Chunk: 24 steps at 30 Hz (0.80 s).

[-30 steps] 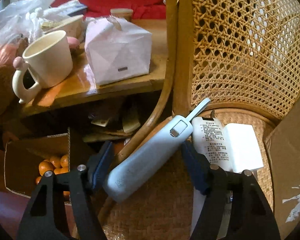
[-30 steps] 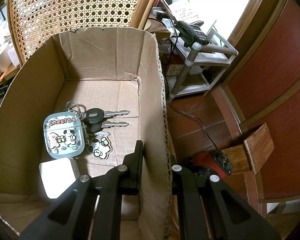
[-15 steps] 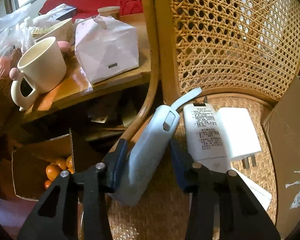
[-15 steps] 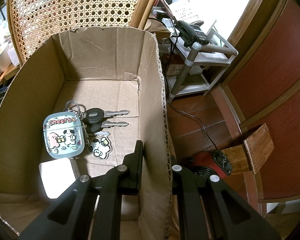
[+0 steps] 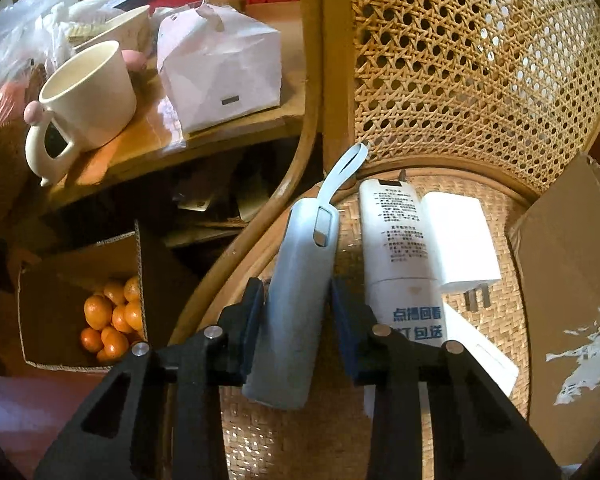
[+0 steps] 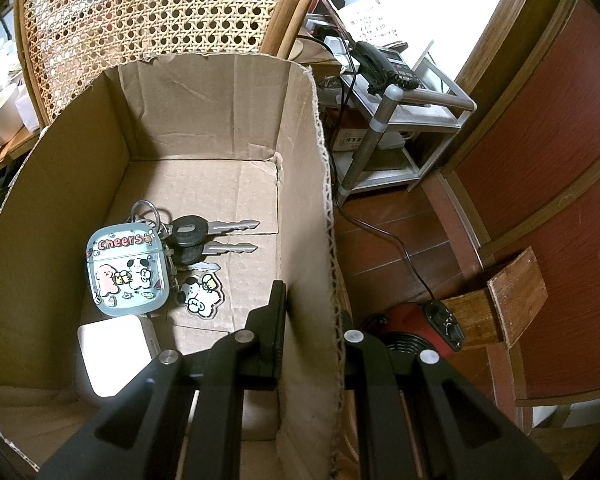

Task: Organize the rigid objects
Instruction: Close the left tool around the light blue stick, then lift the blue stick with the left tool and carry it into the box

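Note:
My left gripper (image 5: 298, 312) is shut on a pale blue power bank (image 5: 296, 280) with a loop strap, on the woven chair seat (image 5: 300, 440). To its right lie a white printed tube (image 5: 400, 240) and a white charger plug (image 5: 458, 240). My right gripper (image 6: 312, 320) is shut on the right wall of the cardboard box (image 6: 304, 240). Inside the box lie a cartoon earbud case (image 6: 126, 272), keys (image 6: 216, 236) with a charm, and a white square charger (image 6: 114, 356).
The box's outer side (image 5: 572, 300) stands at the seat's right. A table (image 5: 148, 140) on the left holds a cream mug (image 5: 88, 96) and a white paper box (image 5: 220, 76). A carton of oranges (image 5: 112, 320) sits on the floor. A phone on a metal shelf (image 6: 392, 76) and a red heater (image 6: 420, 332) are right of the box.
My left gripper has closed in on the power bank and now grips it; the power bank has turned more upright between the fingers. The right gripper has not moved.

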Each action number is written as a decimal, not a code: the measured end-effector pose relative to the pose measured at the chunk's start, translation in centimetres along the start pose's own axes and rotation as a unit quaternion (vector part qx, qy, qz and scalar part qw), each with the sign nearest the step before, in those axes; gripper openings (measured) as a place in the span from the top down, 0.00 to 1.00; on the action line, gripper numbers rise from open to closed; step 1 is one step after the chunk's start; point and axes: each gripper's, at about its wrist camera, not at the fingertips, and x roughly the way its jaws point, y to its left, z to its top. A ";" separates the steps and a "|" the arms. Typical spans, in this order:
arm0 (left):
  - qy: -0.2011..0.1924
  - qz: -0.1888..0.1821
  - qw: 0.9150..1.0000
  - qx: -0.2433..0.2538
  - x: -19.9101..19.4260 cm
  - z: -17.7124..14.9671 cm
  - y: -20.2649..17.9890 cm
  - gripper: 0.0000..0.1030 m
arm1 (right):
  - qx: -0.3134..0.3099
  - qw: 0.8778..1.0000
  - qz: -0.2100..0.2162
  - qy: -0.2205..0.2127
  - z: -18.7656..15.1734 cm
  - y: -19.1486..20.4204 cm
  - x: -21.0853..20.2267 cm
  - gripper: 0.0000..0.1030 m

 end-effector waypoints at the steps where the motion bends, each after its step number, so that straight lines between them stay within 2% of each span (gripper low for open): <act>1: 0.005 0.007 1.000 0.004 0.3 -0.1 0.0 0.68 | 0.000 1.000 0.000 0.000 0.0 0.0 0.0 0.88; 4: 0.003 0.004 1.000 -0.004 0.7 -0.2 0.3 0.67 | 0.000 1.000 0.000 0.000 0.0 0.0 0.0 0.88; 8: 0.007 -0.005 1.000 -0.027 0.8 -0.2 1.1 0.72 | -0.001 1.000 0.000 0.000 0.0 0.0 0.0 0.88; 11: -0.001 0.025 1.000 0.011 0.1 -0.4 -0.2 0.73 | -0.002 1.000 0.000 -0.001 -0.2 -0.1 0.1 0.88; 14: -0.011 0.016 0.999 0.029 -1.2 -0.6 -1.1 0.74 | -0.002 1.000 0.000 -0.001 -0.4 -0.1 0.1 0.88; 17: -0.033 0.039 0.998 0.039 -3.0 -0.7 -1.8 0.74 | -0.002 1.000 -0.001 -0.001 -0.4 -0.1 0.1 0.88; 24: -0.085 0.030 0.996 0.027 -8.3 -1.3 -1.6 0.74 | -0.002 1.000 0.000 -0.002 -0.5 -0.2 0.0 0.88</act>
